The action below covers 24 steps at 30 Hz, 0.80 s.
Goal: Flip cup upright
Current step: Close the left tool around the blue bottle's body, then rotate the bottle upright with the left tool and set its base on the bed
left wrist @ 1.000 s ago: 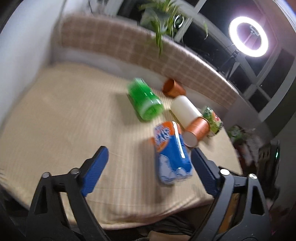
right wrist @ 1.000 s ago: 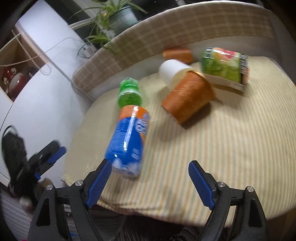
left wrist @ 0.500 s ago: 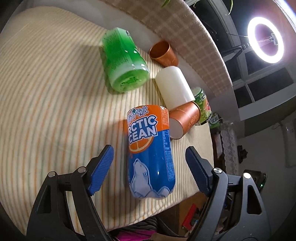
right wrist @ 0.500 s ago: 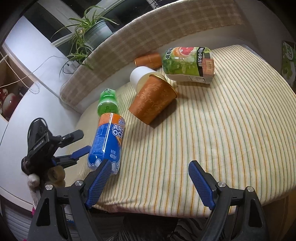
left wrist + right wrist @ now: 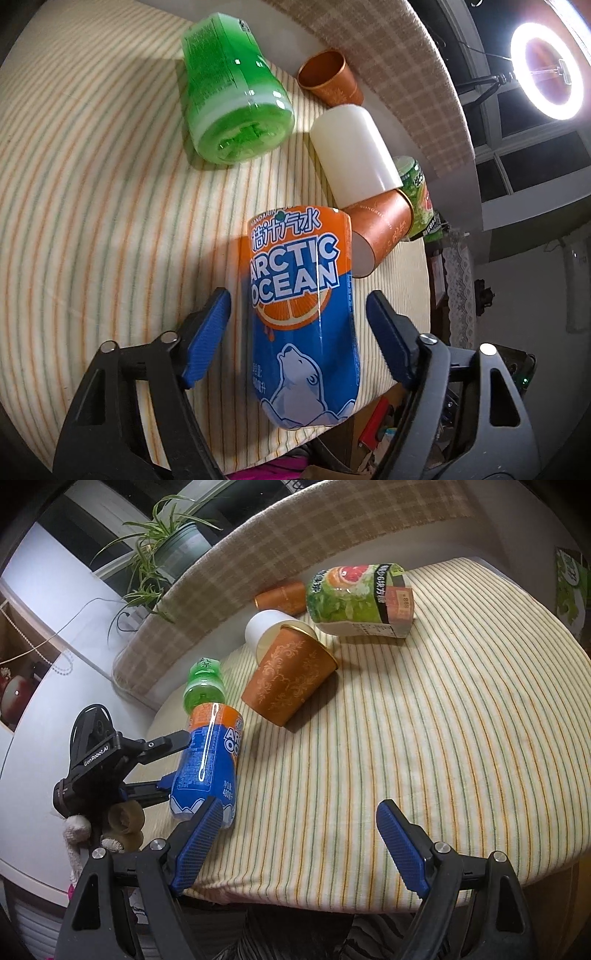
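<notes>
Left gripper (image 5: 298, 320): fingers apart, straddling the blue bottle (image 5: 303, 314) lying on the striped cloth (image 5: 92, 221) — not yet touching it, as far as I can tell.
Right gripper (image 5: 300, 838): fingers spread, empty, hanging over the near edge of the cloth.
Cup (image 5: 290, 679): brown, on its side, mouth nested against the white cup (image 5: 266, 626) (a second brown cup (image 5: 282, 597) lies behind).
Doing it well: probably close squarely on the bottle's middle and keep it from rolling into the cup.
Hard to see: the left view hides half the cup behind the bottle — its rim is unclear.
</notes>
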### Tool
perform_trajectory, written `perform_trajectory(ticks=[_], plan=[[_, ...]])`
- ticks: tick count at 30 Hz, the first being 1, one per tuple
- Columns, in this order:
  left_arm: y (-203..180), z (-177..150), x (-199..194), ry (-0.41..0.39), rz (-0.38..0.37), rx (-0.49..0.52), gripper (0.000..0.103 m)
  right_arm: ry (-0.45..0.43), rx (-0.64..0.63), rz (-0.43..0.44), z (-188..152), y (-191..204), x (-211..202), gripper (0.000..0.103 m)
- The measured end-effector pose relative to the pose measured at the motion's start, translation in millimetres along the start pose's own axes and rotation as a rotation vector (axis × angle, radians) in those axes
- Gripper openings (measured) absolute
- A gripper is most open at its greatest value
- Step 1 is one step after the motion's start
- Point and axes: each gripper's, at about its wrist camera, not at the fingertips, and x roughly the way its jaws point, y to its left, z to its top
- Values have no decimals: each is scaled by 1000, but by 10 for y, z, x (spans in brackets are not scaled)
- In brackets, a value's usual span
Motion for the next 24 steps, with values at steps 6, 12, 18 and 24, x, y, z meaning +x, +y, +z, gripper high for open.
perform_trajectory(ticks=[6,12,18,24], plan=[[-11,-12,44,10,-14,0,61,3,21,-11,16,-76,14,87],[-62,-23,29,-5,-2,17,61,4,26,-9,25,-92,19,87],[-145,-45,-76,-46,20,61,60,3,33,-9,28,-102,21,87],[-274,-104,-254,-125,75,138,60,3,30,-9,24,-83,25,87]])
